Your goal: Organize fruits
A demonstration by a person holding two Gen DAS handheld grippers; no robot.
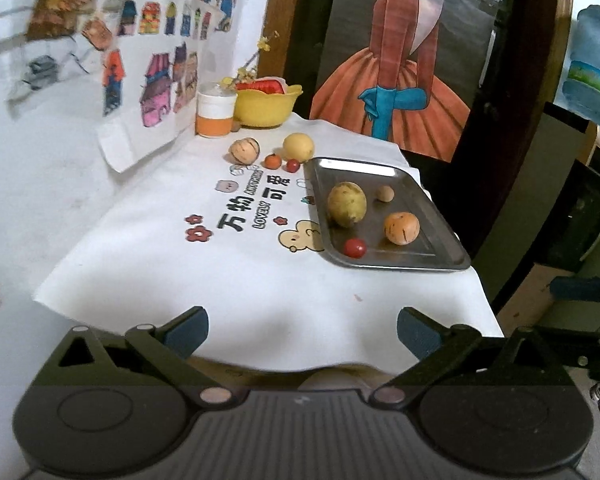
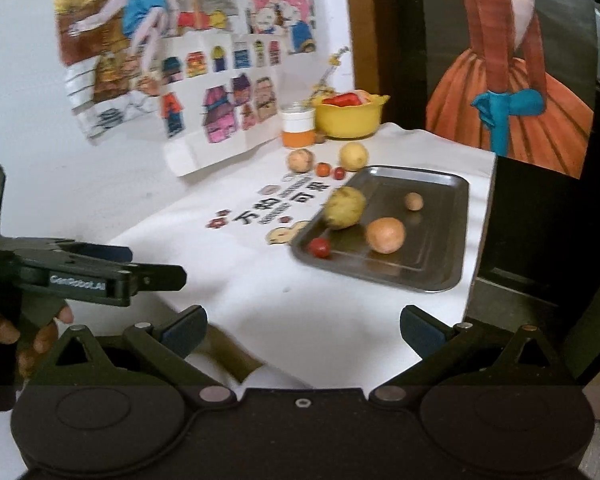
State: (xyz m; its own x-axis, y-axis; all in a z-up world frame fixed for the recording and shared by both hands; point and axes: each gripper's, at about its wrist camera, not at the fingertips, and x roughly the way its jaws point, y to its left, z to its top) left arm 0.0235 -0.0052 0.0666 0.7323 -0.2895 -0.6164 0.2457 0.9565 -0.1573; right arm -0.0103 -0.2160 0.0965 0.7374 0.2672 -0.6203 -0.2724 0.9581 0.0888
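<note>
Both grippers, left gripper [image 1: 302, 330] and right gripper [image 2: 303, 330], gape wide, empty, over bare cloth [image 1: 236, 280]. Tray [image 1: 452, 258] hugs cloth's 3 o'clock edge, long axis toward 11; pear [image 1: 347, 204] inside, upright.

Soft indoor light, blurred fisheye edges

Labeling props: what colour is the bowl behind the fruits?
Yellow. The bowl holds something red; clearest in the left wrist view.

Both wrist views look forward from the table's near edge, sharing the tray [image 1: 444, 236] [image 2: 440, 220].
</note>
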